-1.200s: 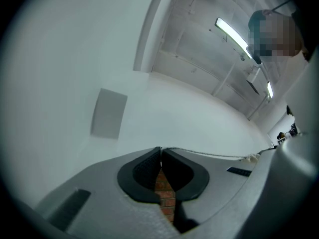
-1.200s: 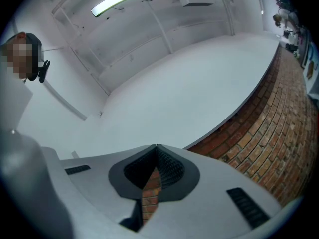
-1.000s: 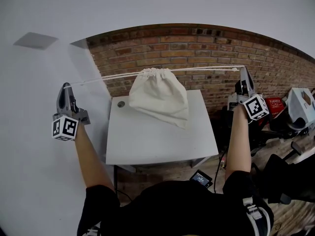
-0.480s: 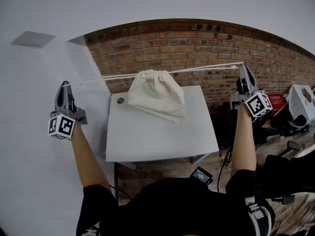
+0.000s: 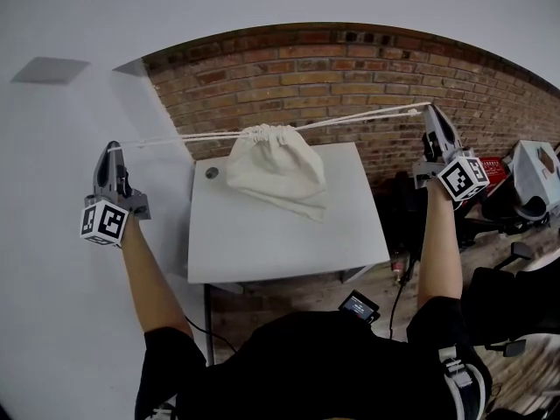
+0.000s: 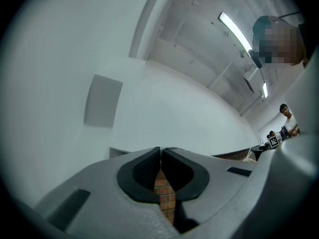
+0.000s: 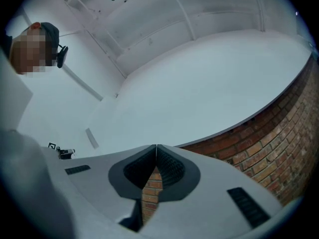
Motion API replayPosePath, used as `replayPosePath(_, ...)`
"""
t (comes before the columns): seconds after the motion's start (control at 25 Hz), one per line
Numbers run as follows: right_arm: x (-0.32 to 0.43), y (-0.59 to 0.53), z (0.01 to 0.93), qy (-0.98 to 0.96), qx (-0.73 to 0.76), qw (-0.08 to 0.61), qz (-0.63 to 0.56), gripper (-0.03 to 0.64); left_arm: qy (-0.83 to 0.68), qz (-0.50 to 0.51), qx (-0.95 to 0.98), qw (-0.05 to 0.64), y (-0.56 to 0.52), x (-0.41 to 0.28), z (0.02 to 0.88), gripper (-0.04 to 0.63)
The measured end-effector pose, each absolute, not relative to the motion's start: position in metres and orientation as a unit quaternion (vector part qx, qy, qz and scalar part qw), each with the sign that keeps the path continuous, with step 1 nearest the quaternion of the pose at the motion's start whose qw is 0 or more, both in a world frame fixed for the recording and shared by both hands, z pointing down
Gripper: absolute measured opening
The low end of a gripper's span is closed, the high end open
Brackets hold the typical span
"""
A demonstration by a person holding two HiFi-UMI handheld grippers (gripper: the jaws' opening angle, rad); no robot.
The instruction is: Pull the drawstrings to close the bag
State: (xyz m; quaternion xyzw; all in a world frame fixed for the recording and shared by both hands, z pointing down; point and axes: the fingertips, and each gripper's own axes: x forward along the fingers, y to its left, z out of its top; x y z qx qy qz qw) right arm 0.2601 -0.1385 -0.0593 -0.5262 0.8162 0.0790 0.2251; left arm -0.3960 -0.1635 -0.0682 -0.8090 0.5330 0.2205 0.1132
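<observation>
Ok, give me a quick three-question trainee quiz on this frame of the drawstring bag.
1. True or false: the mouth of the cloth bag is gathered shut.
2. The left gripper and right gripper are shut on: A) the drawstrings B) the bag's cloth C) nothing
3. Fill in: the wall behind the white table is made of ____.
Key: 1 true; 2 A; 3 brick.
</observation>
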Motion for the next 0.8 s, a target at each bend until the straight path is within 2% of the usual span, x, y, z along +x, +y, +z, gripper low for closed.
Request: replayPosePath(0.8,0.265,-0.153,-0.057,0.823,-0.527,0.198,0.075,0.008,0.535,0.197,-0.815,0.104,-0.178,-0.391,-0.068,0.021)
